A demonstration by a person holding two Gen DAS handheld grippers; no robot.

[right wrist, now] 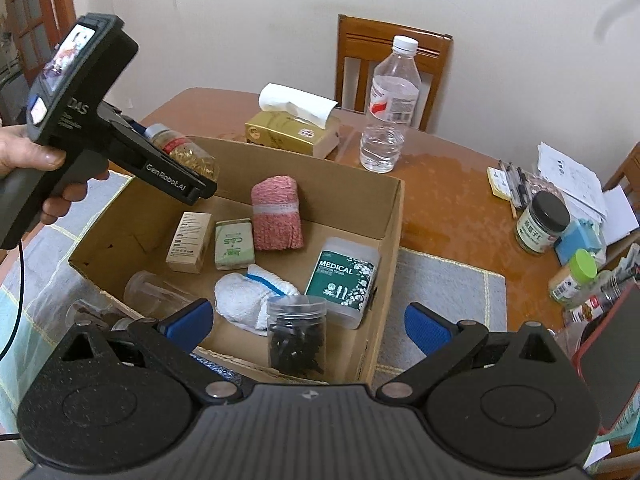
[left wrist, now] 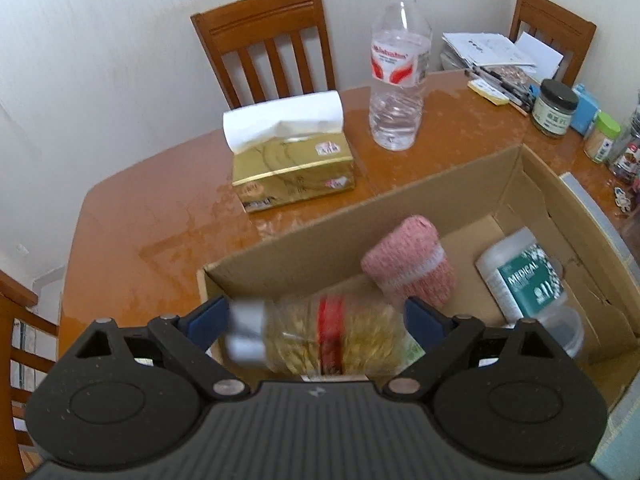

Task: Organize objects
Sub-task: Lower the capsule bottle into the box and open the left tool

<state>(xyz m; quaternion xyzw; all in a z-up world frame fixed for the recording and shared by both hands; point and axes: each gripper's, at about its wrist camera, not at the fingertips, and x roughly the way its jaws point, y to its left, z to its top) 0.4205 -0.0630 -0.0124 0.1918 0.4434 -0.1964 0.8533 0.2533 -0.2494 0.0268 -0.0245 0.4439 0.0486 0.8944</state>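
An open cardboard box (right wrist: 394,216) sits on the wooden table. My left gripper (left wrist: 316,318) is over the box's near left corner with its jaws wide apart; a capsule bottle (left wrist: 320,336) with a red band and silver cap lies blurred between them, and I cannot tell whether the fingers touch it. It also shows in the right wrist view (right wrist: 182,152) beside the left gripper (right wrist: 200,190). My right gripper (right wrist: 308,320) is open and empty above the box's near edge. Inside lie a pink cloth roll (right wrist: 276,216), a medical cotton-swab box (right wrist: 344,276), a white cloth (right wrist: 252,296) and a dark-filled jar (right wrist: 296,336).
A gold tissue box (left wrist: 292,160) and a water bottle (left wrist: 398,68) stand behind the cardboard box. Jars (right wrist: 542,222), pens and papers (right wrist: 568,178) crowd the table's right side. Two small cartons (right wrist: 216,246) lie in the box. Chairs stand at the far edge.
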